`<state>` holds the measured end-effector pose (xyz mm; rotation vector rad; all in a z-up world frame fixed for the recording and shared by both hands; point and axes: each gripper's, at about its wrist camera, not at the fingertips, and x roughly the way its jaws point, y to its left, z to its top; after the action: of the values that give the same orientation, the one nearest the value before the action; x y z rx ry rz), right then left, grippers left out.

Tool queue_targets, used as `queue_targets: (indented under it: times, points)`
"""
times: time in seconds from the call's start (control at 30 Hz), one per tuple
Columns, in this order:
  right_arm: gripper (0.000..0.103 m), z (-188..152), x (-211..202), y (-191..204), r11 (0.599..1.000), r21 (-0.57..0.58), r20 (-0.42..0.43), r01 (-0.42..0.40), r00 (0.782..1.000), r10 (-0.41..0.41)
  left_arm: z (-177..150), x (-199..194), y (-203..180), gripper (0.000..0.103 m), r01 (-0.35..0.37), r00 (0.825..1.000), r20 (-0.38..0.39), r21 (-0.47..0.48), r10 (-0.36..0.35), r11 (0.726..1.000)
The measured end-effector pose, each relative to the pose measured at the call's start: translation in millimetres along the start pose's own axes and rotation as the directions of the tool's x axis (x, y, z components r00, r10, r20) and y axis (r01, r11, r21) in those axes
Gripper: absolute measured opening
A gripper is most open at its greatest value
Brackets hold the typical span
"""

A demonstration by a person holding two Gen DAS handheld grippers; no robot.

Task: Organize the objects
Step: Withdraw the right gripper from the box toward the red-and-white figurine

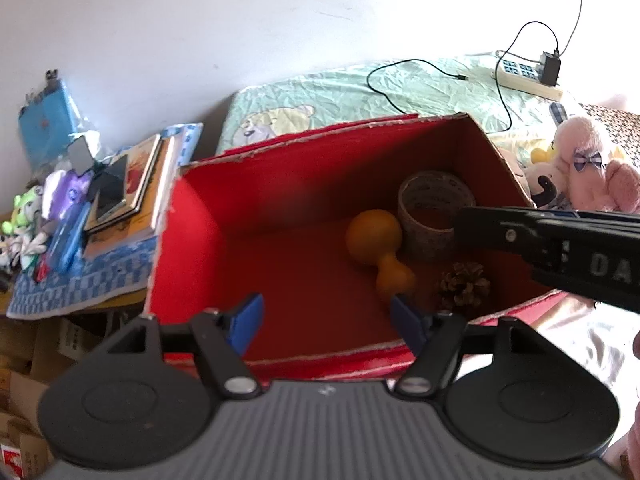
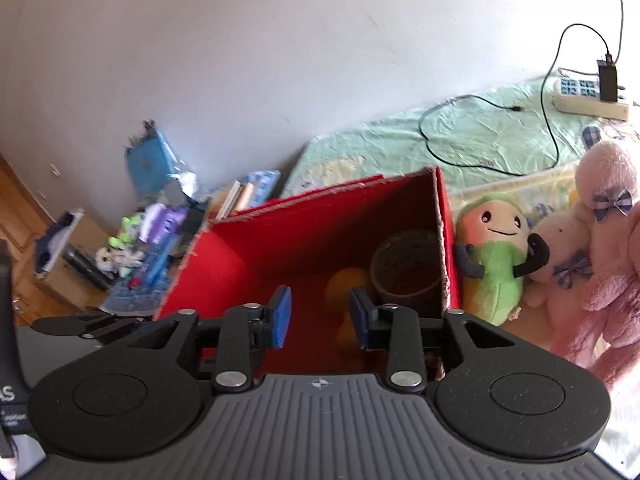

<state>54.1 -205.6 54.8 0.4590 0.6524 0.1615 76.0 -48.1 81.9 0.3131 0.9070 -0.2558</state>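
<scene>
An open red cardboard box [image 1: 280, 216] sits on the bed in front of me. Inside, at its right end, a roll of clear tape [image 1: 434, 216] stands against the far corner, an orange gourd-shaped toy [image 1: 378, 250] lies just left of it, and a brown pine cone [image 1: 466, 290] lies nearest me. A green plush doll [image 2: 494, 256] and pink plush toy [image 2: 608, 248] lie right of the box; stacked books [image 1: 136, 188] lie left.

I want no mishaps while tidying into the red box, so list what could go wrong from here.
1. The right gripper hangs open over the box's right end, near its wall; lowering it could knock the wall and shift the box.
2. The tape roll, orange gourd toy and pine cone crowd that corner, so a grab may pinch two at once.
3. Both grippers work over the box; the left gripper could clip the right.
</scene>
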Motion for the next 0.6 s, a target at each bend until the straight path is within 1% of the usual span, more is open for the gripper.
queue_targets:
  times: [0.03, 0.13, 0.3, 0.6]
  points:
    - [0.045, -1, -3, 0, 1.0, -0.007, 0.008, -0.012, 1.0, 0.013, -1, -2, 0, 0.074, -0.003, 1.0, -0.001, -0.007, 0.003, 1.0]
    - [0.045, -3, -6, -1, 0.998, -0.033, -0.004, -0.045, 0.999, 0.045, -5, -7, -3, 0.074, -0.01, 1.0, -0.005, -0.028, 0.01, 1.0]
    - [0.045, -8, -12, -11, 0.995, -0.027, -0.027, -0.093, 0.995, 0.093, -12, -13, -8, 0.075, -0.036, 0.999, -0.004, -0.055, 0.036, 0.998]
    - [0.044, -21, -25, -23, 0.984, -0.014, -0.056, -0.178, 0.983, 0.177, -34, -23, -6, 0.074, -0.023, 1.0, 0.002, -0.115, 0.023, 0.993]
